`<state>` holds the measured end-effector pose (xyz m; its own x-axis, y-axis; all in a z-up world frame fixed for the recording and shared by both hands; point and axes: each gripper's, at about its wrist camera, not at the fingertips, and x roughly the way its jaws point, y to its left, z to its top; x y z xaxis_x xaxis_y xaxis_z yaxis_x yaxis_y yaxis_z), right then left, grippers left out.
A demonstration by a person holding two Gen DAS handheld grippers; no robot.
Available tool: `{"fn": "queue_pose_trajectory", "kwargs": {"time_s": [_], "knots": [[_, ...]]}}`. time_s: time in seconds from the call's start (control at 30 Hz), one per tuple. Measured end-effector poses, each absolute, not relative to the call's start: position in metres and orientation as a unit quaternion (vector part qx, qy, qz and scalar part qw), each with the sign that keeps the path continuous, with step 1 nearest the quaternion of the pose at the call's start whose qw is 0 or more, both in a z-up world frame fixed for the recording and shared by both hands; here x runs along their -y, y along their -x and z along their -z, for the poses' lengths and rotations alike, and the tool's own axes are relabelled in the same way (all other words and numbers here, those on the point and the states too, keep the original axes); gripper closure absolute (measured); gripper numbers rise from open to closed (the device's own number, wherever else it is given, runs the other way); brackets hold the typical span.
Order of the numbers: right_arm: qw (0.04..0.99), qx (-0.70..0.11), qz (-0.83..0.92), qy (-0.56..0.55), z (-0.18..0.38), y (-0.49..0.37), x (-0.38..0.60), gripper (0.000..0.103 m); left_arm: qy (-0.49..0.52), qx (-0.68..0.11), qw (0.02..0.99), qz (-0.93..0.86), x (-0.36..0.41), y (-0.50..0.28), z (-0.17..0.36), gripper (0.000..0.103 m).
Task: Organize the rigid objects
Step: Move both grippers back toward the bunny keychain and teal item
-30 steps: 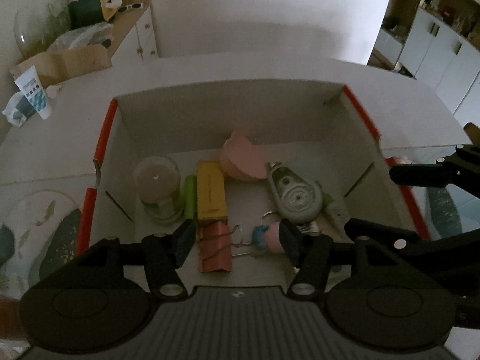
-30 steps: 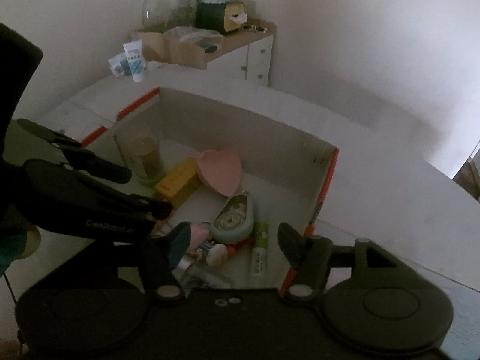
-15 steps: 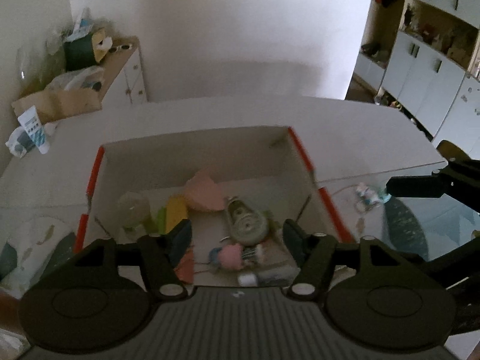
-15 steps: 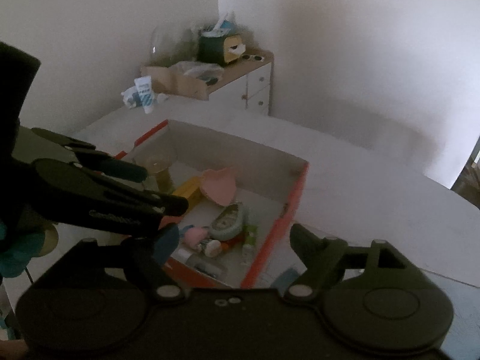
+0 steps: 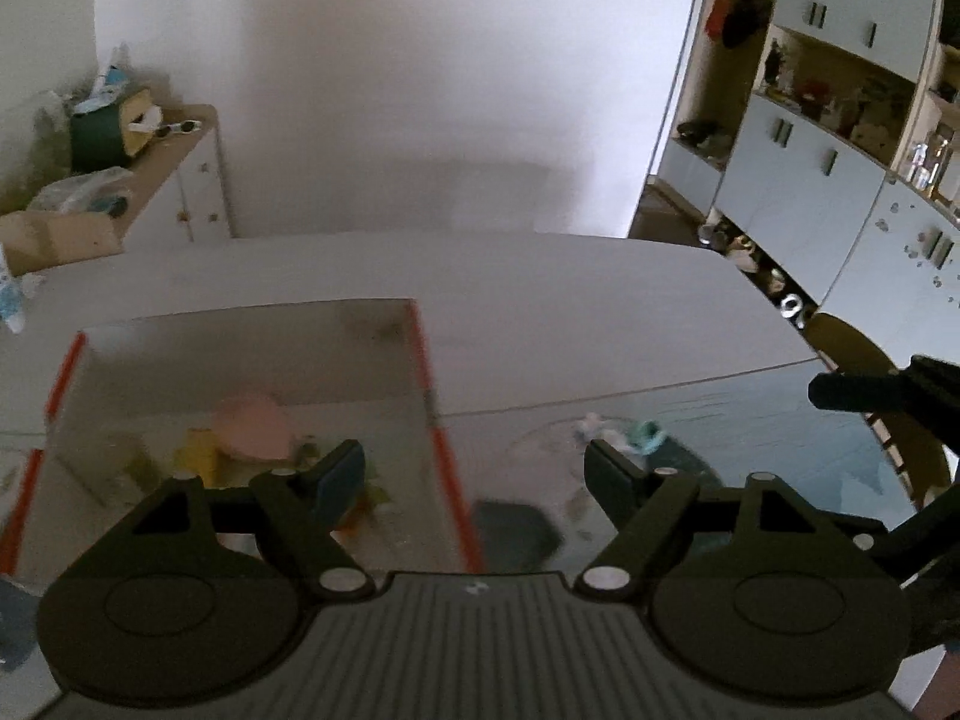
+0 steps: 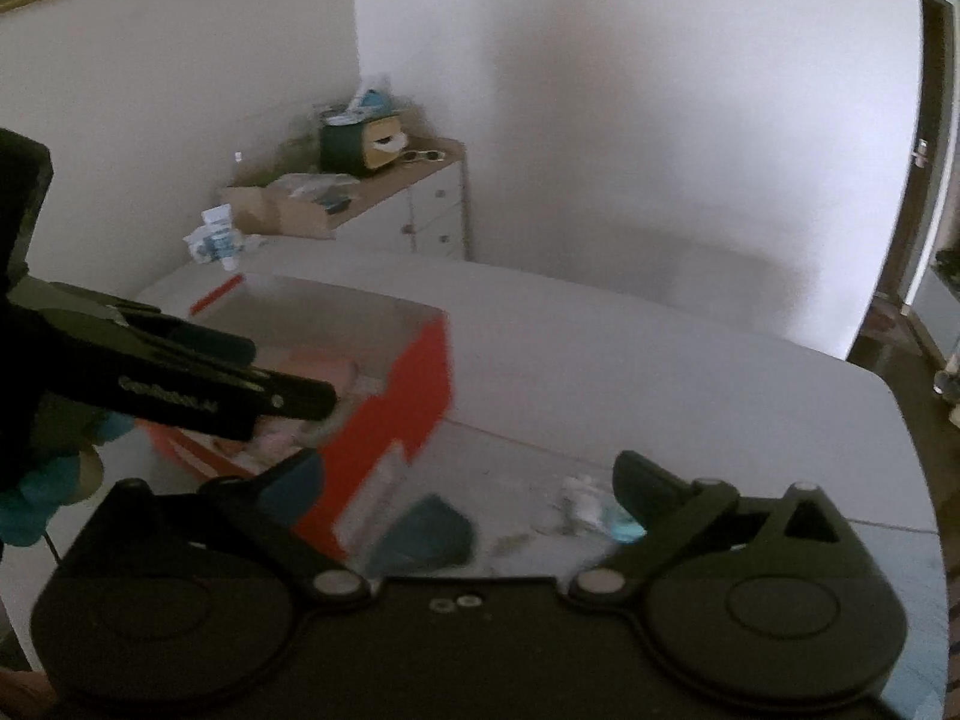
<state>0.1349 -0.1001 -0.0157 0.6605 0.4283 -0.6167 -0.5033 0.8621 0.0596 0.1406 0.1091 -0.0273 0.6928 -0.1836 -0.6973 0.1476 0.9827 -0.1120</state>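
A white cardboard box [image 5: 240,324] with red edges stands on the table, blurred; in it I make out a pink heart-shaped piece [image 5: 252,432] and a yellow block [image 5: 195,456]. In the right wrist view the box's red side [image 6: 414,402] faces me. To the right of the box lie a small white and teal object [image 5: 624,433] [image 6: 594,507] and a dark teal patch [image 5: 516,525] [image 6: 426,534]. My left gripper [image 5: 474,474] hangs above the box's right edge, jaws opening, nothing between them. My right gripper [image 6: 468,477] has its jaws opening too, empty, with the small object beside its right finger.
A white dresser [image 6: 432,210] with a green tissue box, sunglasses and a cardboard box stands against the far wall. White cupboards and shelves [image 5: 840,138] fill the right. The other gripper's black arm [image 6: 168,372] crosses in front of the box. A chair back [image 5: 852,348] shows beyond the table's right edge.
Both grippers have pulled back and risen from over the box and swung right. Their jaws have spread wider. The box has slid to the left of both views and the small white and teal object has come into view.
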Motion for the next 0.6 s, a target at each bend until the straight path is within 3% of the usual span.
{"fn": "queue_pose_trajectory", "kwargs": {"time_s": [0.6], "knots": [[0.899, -0.348, -0.248, 0.099, 0.076, -0.185, 0.169, 0.001, 0.054, -0.451, 0.890, 0.048, -0.012, -0.215, 0.087, 0.023]]}}
